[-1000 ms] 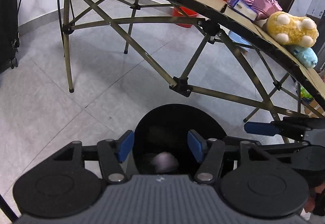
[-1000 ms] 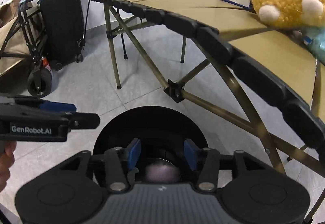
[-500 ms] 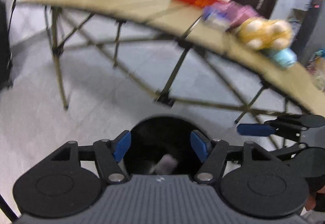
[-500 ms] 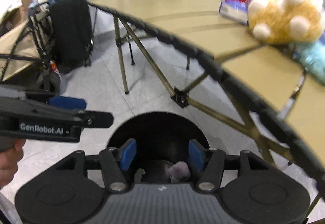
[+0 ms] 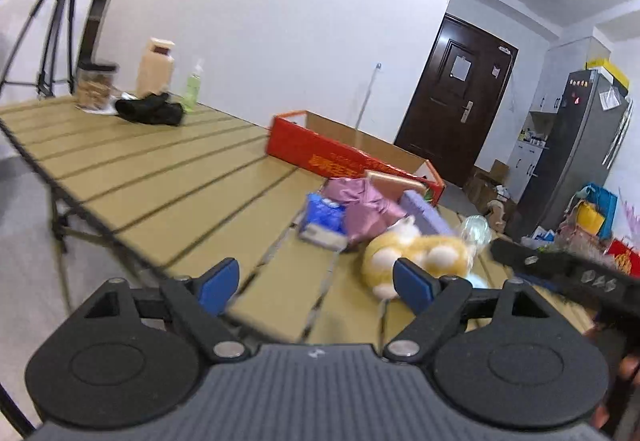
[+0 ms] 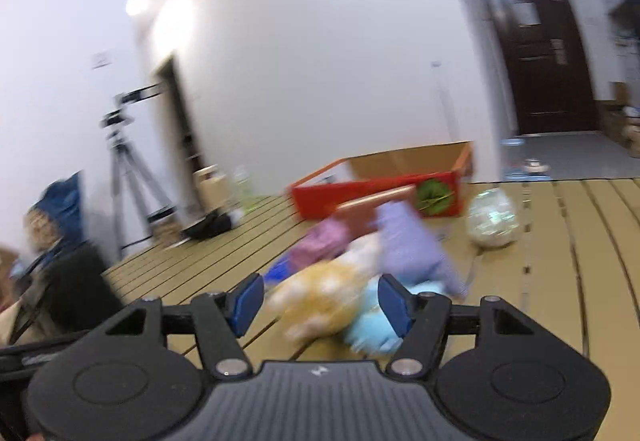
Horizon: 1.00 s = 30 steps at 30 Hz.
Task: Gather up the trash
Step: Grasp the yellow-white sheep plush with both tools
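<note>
Two grippers are hanging over the near edge of the slatted worktop (image 5: 160, 177), empty. The left gripper (image 5: 316, 285) is gaping wide and the right gripper (image 6: 322, 301) stands moderately apart, both having just been opening. Beyond them a yellow plush toy (image 5: 416, 253) is lying among pink and purple bundles. A crumpled clear plastic wad (image 6: 493, 219) is sitting farther right, near the red box (image 6: 376, 193).
</note>
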Motion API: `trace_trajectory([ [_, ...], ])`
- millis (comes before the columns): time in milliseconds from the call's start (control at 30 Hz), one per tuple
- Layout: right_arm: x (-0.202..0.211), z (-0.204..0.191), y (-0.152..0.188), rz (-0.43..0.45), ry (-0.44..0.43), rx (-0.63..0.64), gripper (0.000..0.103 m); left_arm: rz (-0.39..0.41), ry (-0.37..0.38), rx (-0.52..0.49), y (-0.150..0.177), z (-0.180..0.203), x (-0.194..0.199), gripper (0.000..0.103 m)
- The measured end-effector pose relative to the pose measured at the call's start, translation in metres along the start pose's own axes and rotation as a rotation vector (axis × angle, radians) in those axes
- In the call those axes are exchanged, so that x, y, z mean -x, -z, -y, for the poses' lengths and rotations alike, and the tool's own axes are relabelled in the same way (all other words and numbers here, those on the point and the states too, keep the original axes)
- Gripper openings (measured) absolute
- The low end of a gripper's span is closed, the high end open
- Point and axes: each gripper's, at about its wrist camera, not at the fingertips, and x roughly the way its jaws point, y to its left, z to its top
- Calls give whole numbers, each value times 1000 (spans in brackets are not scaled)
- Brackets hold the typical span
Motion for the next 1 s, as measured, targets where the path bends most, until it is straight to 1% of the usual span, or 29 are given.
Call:
trace_trajectory([
  [100,-28,5,2,-31,-22,-68,63,0,12,12,-4,12,-28,82],
  [167,-44,8,6,-49,-31,-97,62,-17,24,30,-4,16,-49,81],
  [233,-52,14,12,-47,-64,-130,49,-48,39,58,-3,13,-66,79],
  [267,-54,19,12,-52,-88,-160,47,-62,40,71,-2,12,-73,79],
  [300,-54,26,14,-63,-115,-193,44,-71,51,84,-1,10,-77,79],
  [400,-56,42,14,-104,-200,-244,39,-95,108,127,5,2,-85,79],
  [467,-49,54,13,-152,-256,-296,38,-103,160,176,4,-5,-85,79],
  [533,-45,63,13,-210,-337,-303,38,-127,228,223,4,-9,-84,79],
  [567,-44,65,13,-245,-386,-295,38,-147,248,227,4,-9,-84,79],
  [600,-43,65,15,-279,-430,-293,39,-172,258,218,5,-6,-83,77],
  [633,-42,66,18,-285,-433,-301,40,-198,268,192,7,-2,-83,73],
  [667,-41,68,20,-290,-407,-304,41,-215,272,166,9,2,-81,64],
  [700,-41,66,22,-296,-364,-280,41,-224,270,152,12,6,-79,62],
  [767,-38,64,22,-279,-317,-256,41,-211,243,139,16,11,-75,62],
  [833,-32,56,20,-250,-247,-208,41,-219,237,128,17,15,-70,62],
  [900,-25,50,20,-239,-197,-180,41,-220,219,125,16,16,-65,62],
  [967,-17,47,21,-227,-171,-191,43,-216,202,124,17,15,-58,63],
  [1000,-13,46,22,-230,-172,-189,44,-219,199,131,17,14,-56,63],
])
